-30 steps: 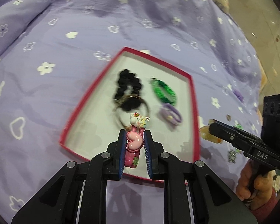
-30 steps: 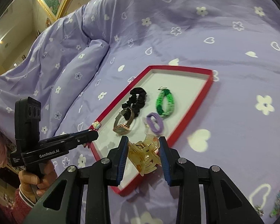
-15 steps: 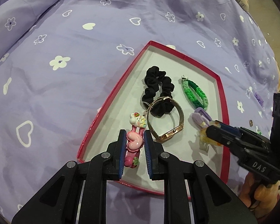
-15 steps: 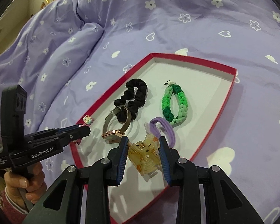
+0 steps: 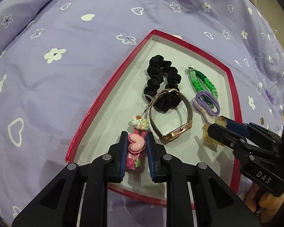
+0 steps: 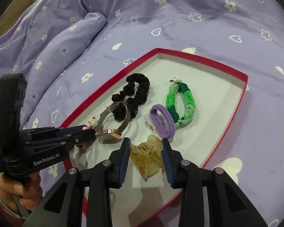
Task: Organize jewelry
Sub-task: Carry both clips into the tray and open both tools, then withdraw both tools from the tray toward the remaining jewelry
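My left gripper is shut on a pink hair clip with a heart and a small bear, low over the near left of the red-rimmed tray. My right gripper is shut on a translucent yellow claw clip over the tray's near part. Inside the tray lie a black scrunchie, a rose-gold watch, a green braided band and a purple hair tie. The left gripper's tip sits just beside the watch.
The tray lies on a purple bedspread printed with flowers and hearts. A bunched fold of the cover rises at the left. Small trinkets lie on the cloth right of the tray. A hand grips the left handle.
Both grippers have come down and in over the tray, which now looms larger in both views. Each still holds its clip.
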The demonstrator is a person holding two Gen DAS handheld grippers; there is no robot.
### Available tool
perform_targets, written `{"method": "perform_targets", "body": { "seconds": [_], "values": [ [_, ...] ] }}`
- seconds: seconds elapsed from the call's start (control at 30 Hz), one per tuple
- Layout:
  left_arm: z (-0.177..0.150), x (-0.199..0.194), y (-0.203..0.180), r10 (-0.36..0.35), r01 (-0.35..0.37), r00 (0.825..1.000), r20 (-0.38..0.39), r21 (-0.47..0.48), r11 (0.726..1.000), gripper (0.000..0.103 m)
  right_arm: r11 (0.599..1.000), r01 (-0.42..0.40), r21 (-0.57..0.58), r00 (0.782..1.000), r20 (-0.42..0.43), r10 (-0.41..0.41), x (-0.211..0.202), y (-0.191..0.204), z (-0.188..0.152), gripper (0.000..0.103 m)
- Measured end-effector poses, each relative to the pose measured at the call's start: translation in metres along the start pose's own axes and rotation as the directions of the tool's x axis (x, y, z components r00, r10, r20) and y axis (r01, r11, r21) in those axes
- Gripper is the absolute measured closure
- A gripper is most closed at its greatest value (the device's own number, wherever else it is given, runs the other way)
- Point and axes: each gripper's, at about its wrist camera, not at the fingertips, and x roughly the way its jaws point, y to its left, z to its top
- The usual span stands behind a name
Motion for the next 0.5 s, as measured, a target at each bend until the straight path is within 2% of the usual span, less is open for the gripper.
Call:
{"method": "perform_targets", "body": {
  "seconds": [0.07,0.13,0.27,0.43,0.5],
  "values": [
    [0.0,0.0,0.0,0.003,-0.003,1.0,-0.002,-0.002,1.0,0.084,1.0,-0.003,0.001,1.0,-0.002,0.003,0.001,0.001,0.001,0.068],
    [0.0,0.0,0.0,0.007,-0.007,1.0,-0.001,-0.005,1.0,0.077,1.0,-0.006,0.003,1.0,-0.003,0.006,0.001,0.001,0.001,0.068],
    [-0.002,-0.003,0.001,0.011,-0.011,1.0,0.005,-0.006,1.0,0.075,1.0,-0.015,0.008,1.0,-0.005,0.015,-0.001,0.0,0.001,0.068],
    [-0.003,-0.006,0.001,0.017,-0.017,1.0,0.011,-0.003,1.0,0.066,0.999,-0.027,0.022,1.0,-0.003,0.027,-0.006,-0.001,0.0,0.067],
    [-0.004,-0.008,0.001,0.015,-0.015,1.0,0.013,-0.005,1.0,0.066,0.999,-0.035,0.029,0.999,0.002,0.035,-0.01,-0.002,0.0,0.066]
  ]
}}
